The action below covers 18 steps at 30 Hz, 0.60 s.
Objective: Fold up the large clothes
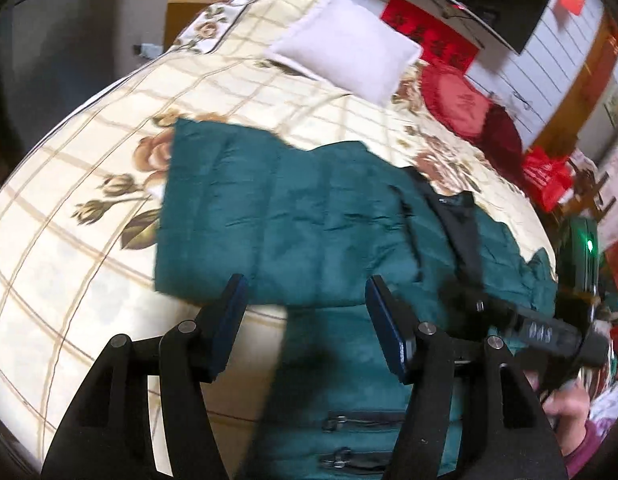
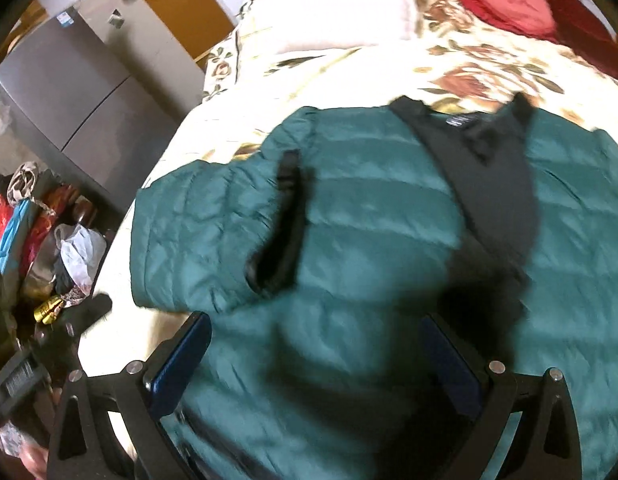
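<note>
on my left wrist view, the left gripper (image 1: 305, 312) has its jaws spread wide with nothing between them, poised over the near edge of the green padded jacket (image 1: 293, 220). the jacket lies flat across the floral bedspread (image 1: 89, 280), one sleeve folded over its body toward the left, its dark collar (image 1: 457, 216) toward the right. two zipped pockets show near the bottom. a white pillow (image 1: 345, 54) and red cushion (image 1: 465, 104) sit at the far side. the other tool (image 1: 549, 332) shows at the right. on my right wrist view, the right gripper (image 2: 317, 344) is also wide apart and empty, just above the jacket (image 2: 369, 216), which fills the middle; a grey fridge (image 2: 69, 92) stands far left.
</note>
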Each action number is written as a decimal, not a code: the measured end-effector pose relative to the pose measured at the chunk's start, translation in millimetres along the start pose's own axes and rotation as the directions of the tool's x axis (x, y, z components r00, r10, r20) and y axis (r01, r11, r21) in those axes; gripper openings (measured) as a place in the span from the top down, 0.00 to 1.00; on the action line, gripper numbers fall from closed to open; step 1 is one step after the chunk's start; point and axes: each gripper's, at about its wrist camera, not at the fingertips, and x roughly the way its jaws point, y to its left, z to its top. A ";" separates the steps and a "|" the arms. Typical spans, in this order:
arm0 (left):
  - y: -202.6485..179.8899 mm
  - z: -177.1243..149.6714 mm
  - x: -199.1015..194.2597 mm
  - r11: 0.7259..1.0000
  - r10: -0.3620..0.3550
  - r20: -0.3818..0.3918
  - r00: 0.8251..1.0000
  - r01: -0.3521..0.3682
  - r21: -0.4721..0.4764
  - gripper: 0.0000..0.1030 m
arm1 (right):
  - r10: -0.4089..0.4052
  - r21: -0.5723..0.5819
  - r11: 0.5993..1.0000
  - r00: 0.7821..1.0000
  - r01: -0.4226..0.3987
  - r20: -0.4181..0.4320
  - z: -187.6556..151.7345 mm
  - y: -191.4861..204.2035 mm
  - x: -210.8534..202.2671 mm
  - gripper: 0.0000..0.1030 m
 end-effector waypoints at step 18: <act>43.9 -12.4 7.0 0.993 0.002 -0.009 1.000 -0.003 -0.120 0.41 | 0.024 -0.044 0.999 0.996 -0.020 0.089 27.5 26.3 23.2 0.88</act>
